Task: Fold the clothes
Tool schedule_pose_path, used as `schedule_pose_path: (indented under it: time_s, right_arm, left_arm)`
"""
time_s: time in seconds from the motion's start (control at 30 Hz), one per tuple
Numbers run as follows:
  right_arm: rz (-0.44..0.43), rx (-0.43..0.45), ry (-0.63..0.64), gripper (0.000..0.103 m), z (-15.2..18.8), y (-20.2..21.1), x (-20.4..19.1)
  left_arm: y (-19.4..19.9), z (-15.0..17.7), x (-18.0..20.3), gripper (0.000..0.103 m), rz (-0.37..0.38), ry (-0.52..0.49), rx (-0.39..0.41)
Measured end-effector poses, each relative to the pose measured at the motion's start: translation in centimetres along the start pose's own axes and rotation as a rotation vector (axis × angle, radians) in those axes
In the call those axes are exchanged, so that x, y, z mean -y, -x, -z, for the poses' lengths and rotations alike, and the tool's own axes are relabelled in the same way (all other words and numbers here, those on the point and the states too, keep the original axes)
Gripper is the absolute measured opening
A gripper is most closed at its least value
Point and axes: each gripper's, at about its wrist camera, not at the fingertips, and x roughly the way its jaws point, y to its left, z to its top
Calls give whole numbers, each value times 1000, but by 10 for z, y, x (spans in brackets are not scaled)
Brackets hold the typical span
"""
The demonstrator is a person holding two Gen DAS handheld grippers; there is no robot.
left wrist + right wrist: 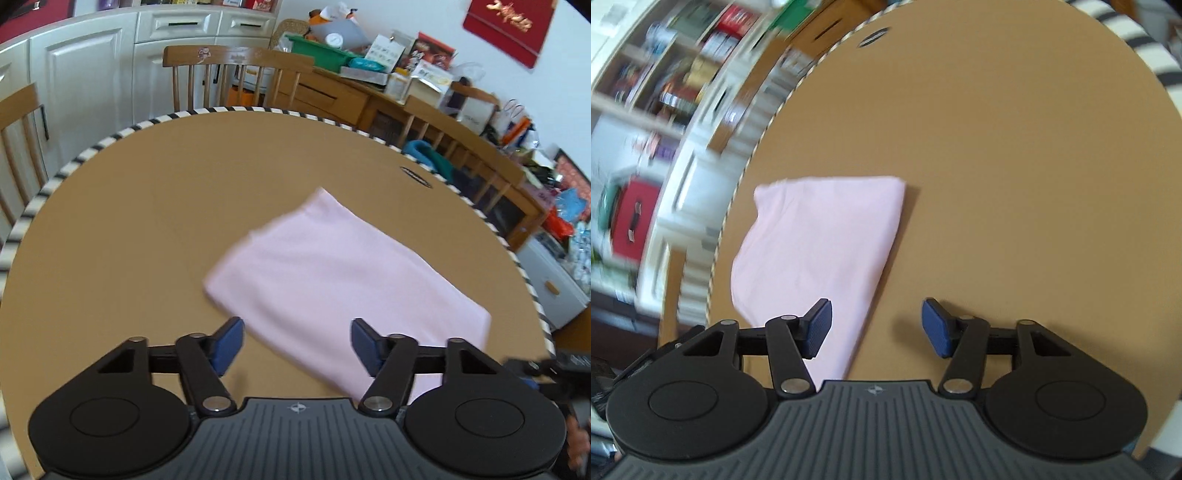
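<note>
A pale pink garment (pixel 332 273) lies folded into a flat rectangle on the brown table (pixel 147 221). In the left wrist view my left gripper (pixel 297 345) hovers over the garment's near edge, open, with blue pads apart and nothing pressed between them. The same pink garment (pixel 816 251) shows in the right wrist view, near the table's (pixel 1034 184) left edge. My right gripper (pixel 877 328) is open above its near corner; the left pad sits over the cloth, the right pad over bare table. Neither gripper holds the cloth.
The table has a black-and-white striped rim (pixel 110 136). Wooden chairs (pixel 236 74) stand along its far side. Behind them are white cabinets (pixel 92 74) and a cluttered wooden sideboard (pixel 351 85). Blurred shelves (pixel 665 74) fill the left of the right wrist view.
</note>
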Motion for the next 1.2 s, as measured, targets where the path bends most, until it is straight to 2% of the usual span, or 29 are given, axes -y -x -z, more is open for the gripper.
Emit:
schedule_pose_path:
  time_s: [0.13, 0.3, 0.37, 0.4, 0.47, 0.6, 0.7, 0.77, 0.8, 0.87, 1.0, 1.07, 1.1, 1.13, 1.17, 1.2]
  right_arm:
    - [-40, 62, -57, 55, -7, -19, 6]
    - [-49, 176, -112, 53, -20, -38, 7]
    - [-52, 209, -139, 52, -17, -45, 5]
    - [-49, 224, -149, 52, -14, -48, 2]
    - [-43, 243, -164, 46, -7, -53, -1]
    - [-90, 184, -223, 43, 35, -49, 0]
    - [-138, 210, -308, 42, 63, -49, 3]
    - [-139, 246, -366, 27, 63, -54, 7]
    - [-141, 253, -396, 22, 61, -58, 9]
    - [-149, 244, -439, 8, 54, -67, 12]
    - [-132, 228, -418, 10, 38, -78, 5]
    - [-130, 226, -409, 17, 35, -78, 3]
    - [-137, 226, -413, 20, 36, -77, 4]
    - [-148, 233, -422, 25, 38, -75, 6]
    - [-146, 244, -420, 26, 42, -72, 6]
    - [-125, 251, -401, 24, 43, -72, 3]
  left_arm:
    - [-56, -62, -25, 63, 58, -78, -29]
    - [-133, -110, -52, 61, 188, -138, -170]
    - [-160, -117, -56, 61, 286, -146, -264]
    - [-164, -118, -58, 63, 344, -160, -270]
    - [-170, -119, -60, 63, 437, -183, -361]
    - [-171, -111, -73, 64, 556, -217, -523]
    - [-178, -108, -86, 67, 617, -158, -540]
    - [-191, -110, -91, 67, 652, -78, -563]
    - [-199, -112, -90, 67, 665, -51, -578]
    - [-208, -115, -80, 67, 673, -64, -594]
    - [-219, -121, -55, 71, 663, -150, -614]
    - [-216, -122, -46, 73, 649, -218, -612]
    - [-215, -122, -43, 70, 639, -252, -607]
    - [-211, -120, -40, 62, 617, -285, -596]
    - [-209, -119, -39, 55, 578, -309, -586]
    - [-207, -118, -37, 32, 539, -334, -575]
